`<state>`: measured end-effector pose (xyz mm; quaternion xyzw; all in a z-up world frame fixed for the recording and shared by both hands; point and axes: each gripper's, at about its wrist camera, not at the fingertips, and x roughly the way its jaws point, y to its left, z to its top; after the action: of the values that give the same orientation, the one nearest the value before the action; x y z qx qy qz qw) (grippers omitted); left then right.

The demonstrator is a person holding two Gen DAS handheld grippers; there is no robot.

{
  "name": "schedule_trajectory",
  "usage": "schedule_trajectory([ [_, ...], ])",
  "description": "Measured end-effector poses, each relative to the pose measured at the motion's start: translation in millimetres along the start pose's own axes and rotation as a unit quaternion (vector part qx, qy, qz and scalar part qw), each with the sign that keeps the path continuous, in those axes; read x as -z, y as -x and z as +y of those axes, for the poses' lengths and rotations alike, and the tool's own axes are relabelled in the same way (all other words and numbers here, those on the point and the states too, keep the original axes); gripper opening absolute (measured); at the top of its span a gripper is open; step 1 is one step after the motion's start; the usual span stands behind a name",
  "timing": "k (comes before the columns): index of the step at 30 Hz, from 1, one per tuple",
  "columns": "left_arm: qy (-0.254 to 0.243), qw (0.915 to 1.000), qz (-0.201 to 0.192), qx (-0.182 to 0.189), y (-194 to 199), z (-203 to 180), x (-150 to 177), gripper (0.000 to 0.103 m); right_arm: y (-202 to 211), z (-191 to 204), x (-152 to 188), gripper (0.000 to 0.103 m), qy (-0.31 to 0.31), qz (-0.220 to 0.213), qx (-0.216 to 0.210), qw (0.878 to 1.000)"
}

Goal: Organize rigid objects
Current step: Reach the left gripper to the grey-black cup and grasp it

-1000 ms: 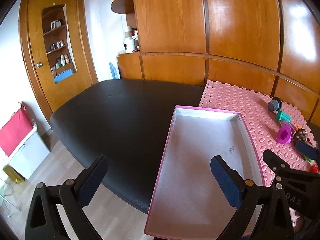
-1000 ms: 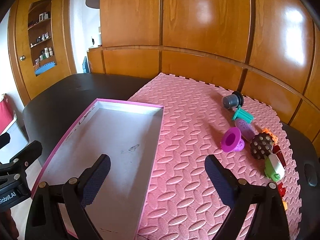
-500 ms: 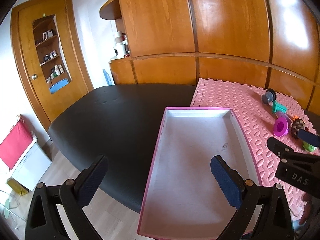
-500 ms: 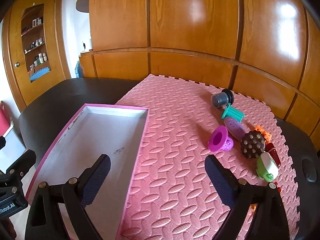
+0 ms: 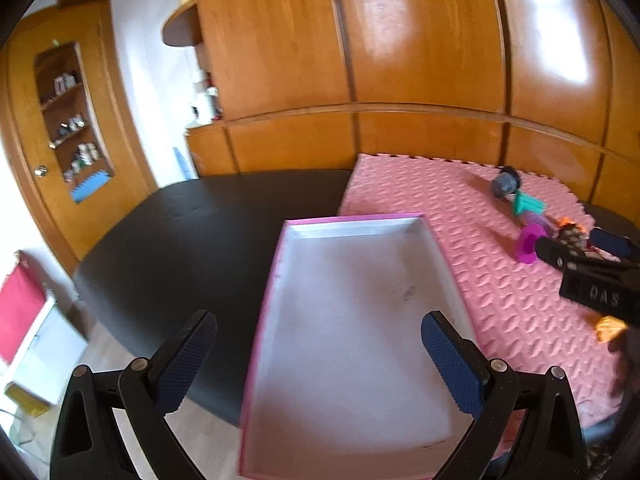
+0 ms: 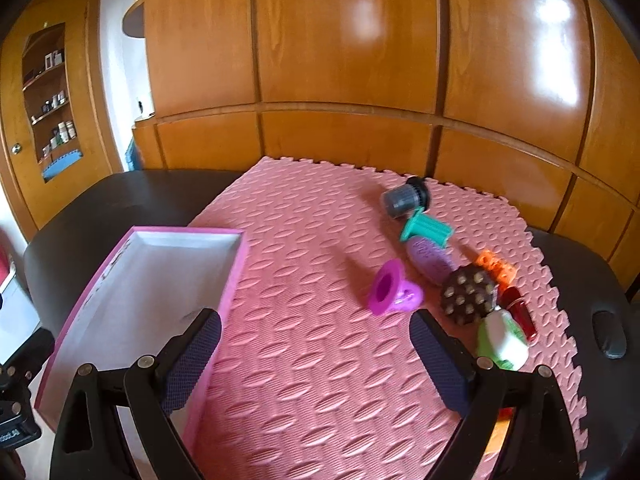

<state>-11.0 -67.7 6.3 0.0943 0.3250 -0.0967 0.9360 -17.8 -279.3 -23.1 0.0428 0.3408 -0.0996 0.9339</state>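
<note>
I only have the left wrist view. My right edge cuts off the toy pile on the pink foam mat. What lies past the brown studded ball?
Observer: A green-and-white plastic toy sits just nearer than the brown studded ball.
Operator: Anything red there?
Observer: A dark red translucent piece lies beside that ball, toward the pink foam mat's outer edge.
Operator: Is the right gripper holding something?
Observer: No, the right gripper is open and empty above the mat.

My tongs' pads [image 6: 192, 356] are dark blue with a fine knurled grip on matt black plastic arms. The pink mat [image 6: 312, 344] looks like soft embossed foam. The tray [image 5: 352, 320] looks like matt pale card with a pink rim. Behind, the wood panelling [image 6: 348, 40] is glossy varnish; the table [image 5: 192, 232] is matt black.
</note>
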Motion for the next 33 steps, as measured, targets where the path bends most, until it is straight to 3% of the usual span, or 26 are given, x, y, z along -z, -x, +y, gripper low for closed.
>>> schedule_trajectory([
  [3, 0.004, 0.9992, 0.008, 0.039, -2.8, -4.3, -7.4, 0.103, -2.0, -30.6, -8.6, 0.097, -0.02, -0.005, 0.011, 1.0],
  [9, -0.035, 0.9959, 0.027, 0.079, -15.8, -29.6, -29.0, 0.103, -5.7, -107.4, -23.0, 0.097, -0.08, 0.002, 0.048, 0.996],
  [16, -0.061, 0.9881, 0.037, 0.136, -29.7, -57.5, -69.3, 0.103, -12.2, -214.1, -27.9, 0.097, -0.157, 0.016, 0.11, 0.981],
  [20, -0.079, 0.9821, 0.048, 0.164, -49.4, -88.6, -98.6, 0.103, -19.8, -253.0, -21.9, 0.097, -0.186, 0.016, 0.12, 0.975],
  [31, -0.169, 0.9675, 0.058, 0.179, -126.2, -198.8, -164.2, 0.102, -41.5, -275.9, -2.9, 0.097, -0.227, 0.036, 0.076, 0.97],
  [33, -0.185, 0.964, 0.06, 0.181, -143.6, -215.7, -172.1, 0.096, -41.3, -275.9, -2.7, 0.097, -0.232, 0.036, 0.063, 0.97],
])
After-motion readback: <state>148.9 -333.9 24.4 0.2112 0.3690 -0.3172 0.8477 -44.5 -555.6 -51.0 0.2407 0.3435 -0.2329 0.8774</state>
